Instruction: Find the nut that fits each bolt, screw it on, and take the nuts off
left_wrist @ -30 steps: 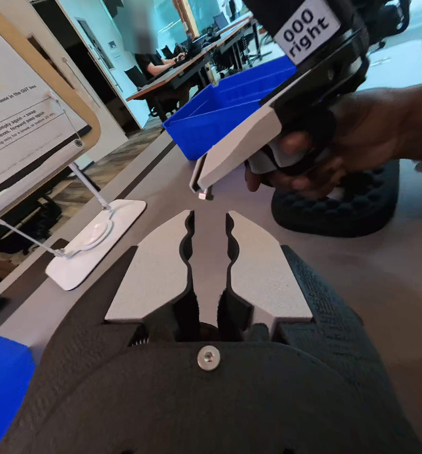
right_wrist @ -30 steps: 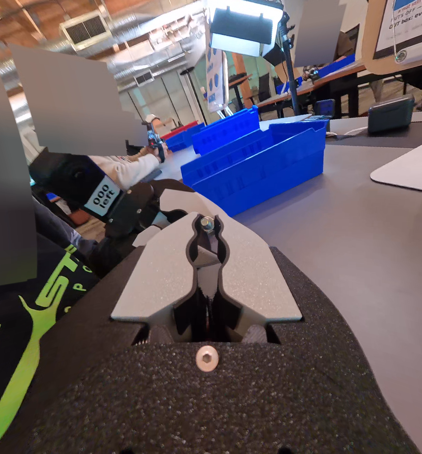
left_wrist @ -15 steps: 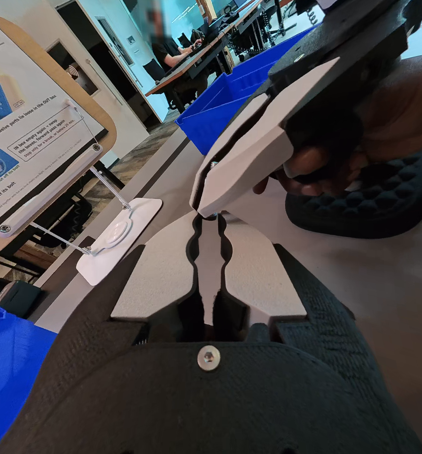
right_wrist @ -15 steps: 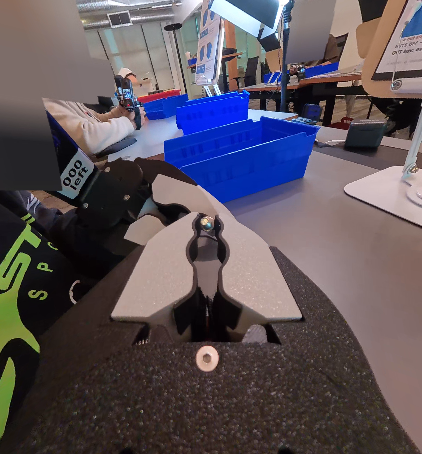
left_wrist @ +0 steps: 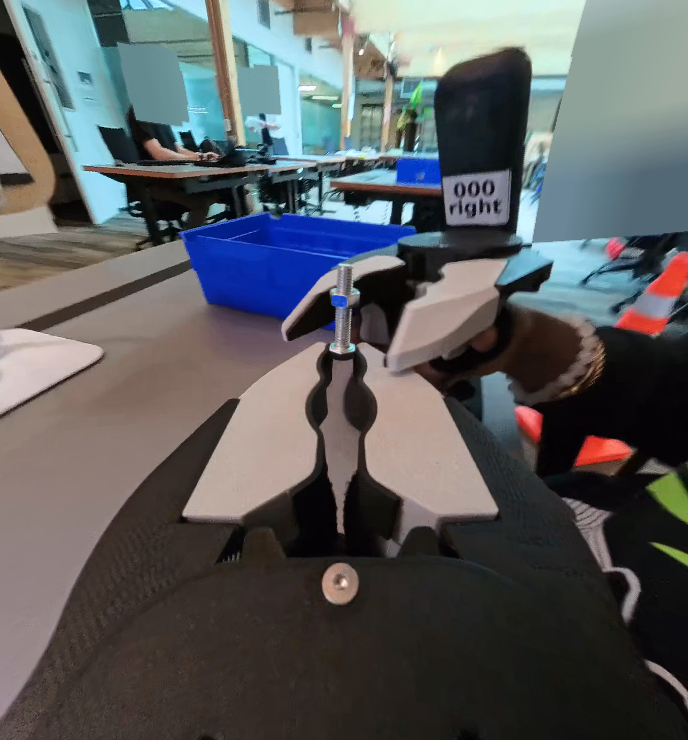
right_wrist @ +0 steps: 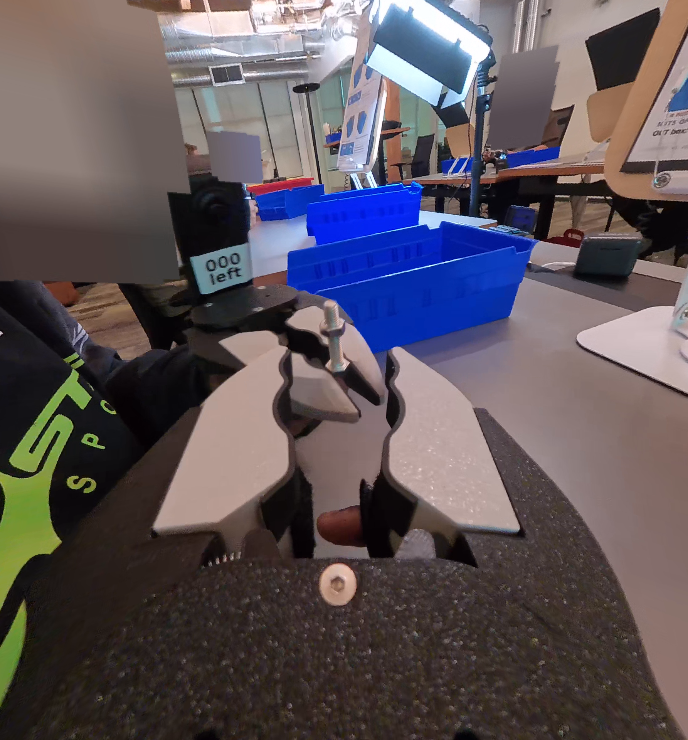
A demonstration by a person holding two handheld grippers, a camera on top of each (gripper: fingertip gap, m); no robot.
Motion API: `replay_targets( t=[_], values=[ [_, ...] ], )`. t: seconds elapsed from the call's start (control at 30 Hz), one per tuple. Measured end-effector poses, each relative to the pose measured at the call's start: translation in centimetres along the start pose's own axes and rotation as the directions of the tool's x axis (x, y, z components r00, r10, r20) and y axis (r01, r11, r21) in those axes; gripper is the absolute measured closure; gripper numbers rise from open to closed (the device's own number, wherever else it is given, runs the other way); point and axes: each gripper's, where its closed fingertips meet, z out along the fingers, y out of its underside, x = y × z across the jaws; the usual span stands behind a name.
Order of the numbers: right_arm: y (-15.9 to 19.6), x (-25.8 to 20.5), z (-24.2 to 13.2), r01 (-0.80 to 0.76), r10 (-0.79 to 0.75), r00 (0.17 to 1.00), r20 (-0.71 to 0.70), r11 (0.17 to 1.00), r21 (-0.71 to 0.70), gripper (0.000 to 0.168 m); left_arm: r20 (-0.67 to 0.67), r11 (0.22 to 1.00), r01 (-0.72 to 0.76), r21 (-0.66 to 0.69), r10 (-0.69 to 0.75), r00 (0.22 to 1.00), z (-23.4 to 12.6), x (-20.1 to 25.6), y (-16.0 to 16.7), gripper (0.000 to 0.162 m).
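A silver bolt (left_wrist: 342,320) stands upright with a nut (left_wrist: 344,298) threaded partway down its shank. My left gripper (left_wrist: 342,354) is shut on the bolt's head at its fingertips. My right gripper (left_wrist: 342,347) is open behind it, with one finger on each side of the bolt and touching neither bolt nor nut. In the right wrist view, my right gripper (right_wrist: 338,354) is open and empty. Just beyond it, the left gripper (right_wrist: 354,388) holds the bolt (right_wrist: 334,344) with the nut (right_wrist: 331,329) on it.
A blue bin (left_wrist: 262,276) sits on the grey table (left_wrist: 154,380) behind the grippers; it also shows in the right wrist view (right_wrist: 414,296). A white sign stand base (right_wrist: 646,352) stands nearby on the table. More bins and desks are farther off. The tips of both grippers are at nearly the same place.
The right gripper held the bolt and brought it to the open left gripper. The left gripper shut on the bolt's head, and the right gripper opened and let go.
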Motion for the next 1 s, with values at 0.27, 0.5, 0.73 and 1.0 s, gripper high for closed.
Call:
replay_targets(
  t=[0.27,0.5,0.73,1.0],
  values=[
    [-1.3,-0.5,0.7,0.002,-0.002,1.0,0.0,0.996,0.089,0.137,-0.094,0.992,0.119,0.034,-0.115,0.989,-0.6,0.5,0.0,0.152],
    [-1.8,-0.3,0.2,-0.005,0.005,1.0,0.004,0.995,0.103,0.148,-0.139,0.989,0.139,0.042,-0.132,0.982,-0.7,1.0,-0.1,0.152],
    [-2.0,0.6,-1.3,0.032,-0.028,0.999,-0.04,0.993,0.109,0.163,-0.158,0.986,0.153,0.066,-0.141,0.977,-1.0,1.1,-0.4,0.152],
    [-1.5,-1.0,0.6,0.036,-0.039,0.999,0.036,0.997,0.075,0.136,-0.166,0.988,0.145,0.052,-0.134,0.977,-0.9,1.4,0.0,0.152]
  ],
)
